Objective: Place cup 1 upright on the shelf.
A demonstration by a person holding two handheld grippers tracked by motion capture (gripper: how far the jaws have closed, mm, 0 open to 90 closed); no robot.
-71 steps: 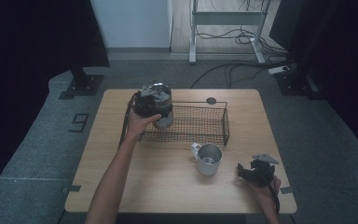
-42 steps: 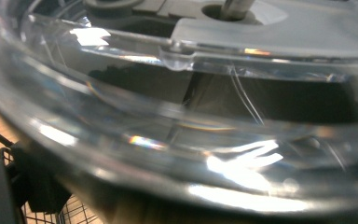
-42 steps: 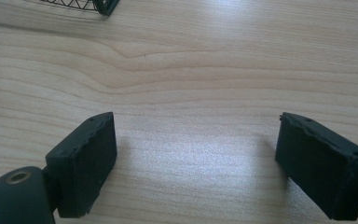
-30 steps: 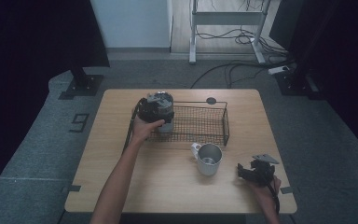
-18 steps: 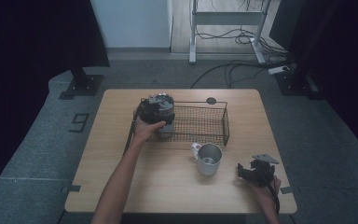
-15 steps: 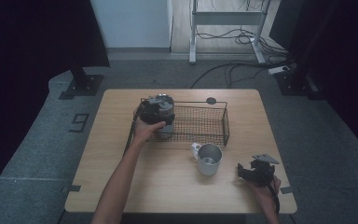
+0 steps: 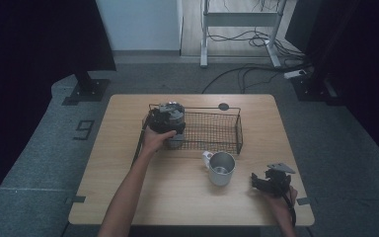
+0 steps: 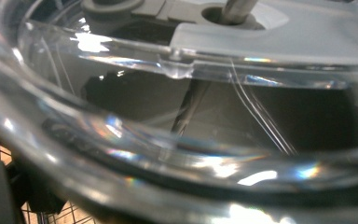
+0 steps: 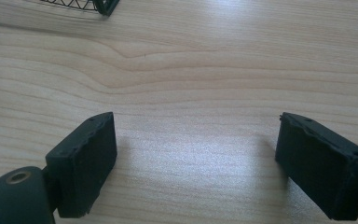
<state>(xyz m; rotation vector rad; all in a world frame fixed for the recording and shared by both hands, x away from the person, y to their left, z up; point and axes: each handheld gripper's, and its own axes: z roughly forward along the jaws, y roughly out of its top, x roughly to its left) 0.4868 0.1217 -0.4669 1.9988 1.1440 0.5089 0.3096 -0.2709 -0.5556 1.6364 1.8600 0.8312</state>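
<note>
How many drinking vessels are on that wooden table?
2: a clear glass jar-like cup with a grey lid, held at the black wire basket's left end, and a metal mug in front of the basket.

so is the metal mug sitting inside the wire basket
No, the mug stands on the bare table, just outside the front wall of the basket.
</note>
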